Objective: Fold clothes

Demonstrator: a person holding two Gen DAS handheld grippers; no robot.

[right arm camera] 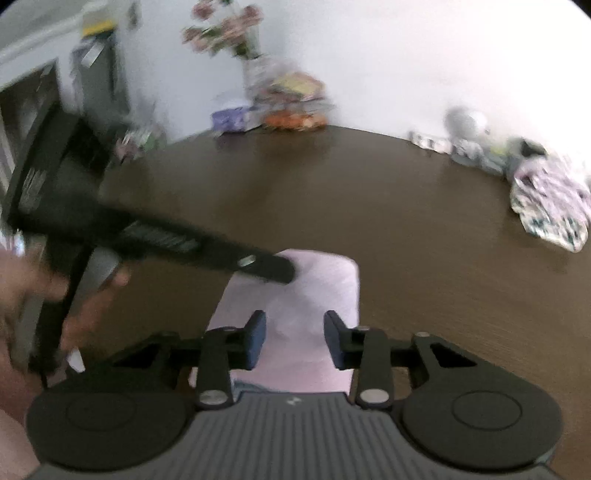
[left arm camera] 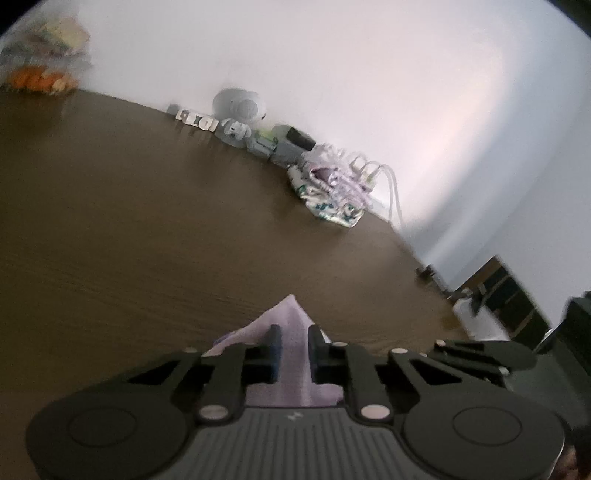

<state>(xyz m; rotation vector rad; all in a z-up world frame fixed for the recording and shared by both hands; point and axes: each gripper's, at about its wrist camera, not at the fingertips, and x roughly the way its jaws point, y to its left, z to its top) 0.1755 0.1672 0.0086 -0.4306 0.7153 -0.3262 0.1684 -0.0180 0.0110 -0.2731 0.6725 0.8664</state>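
Note:
A pale lilac garment (right arm camera: 314, 291) lies folded on the dark wooden table (right arm camera: 406, 221). In the left wrist view my left gripper (left arm camera: 294, 349) is shut on a raised corner of this lilac garment (left arm camera: 291, 328), the cloth pinched between the pads. In the right wrist view my right gripper (right arm camera: 295, 339) is open just above the near part of the garment, its blue pads (right arm camera: 256, 343) apart on either side of the cloth. The left gripper (right arm camera: 273, 267) reaches in from the left onto the garment's far edge.
A crumpled patterned cloth pile (left arm camera: 332, 188) lies at the table's far right edge, also in the right wrist view (right arm camera: 550, 206). Small grey items and a white round device (left arm camera: 240, 107) line the wall. Colourful packets (right arm camera: 295, 107) and flowers (right arm camera: 225, 29) stand at the back.

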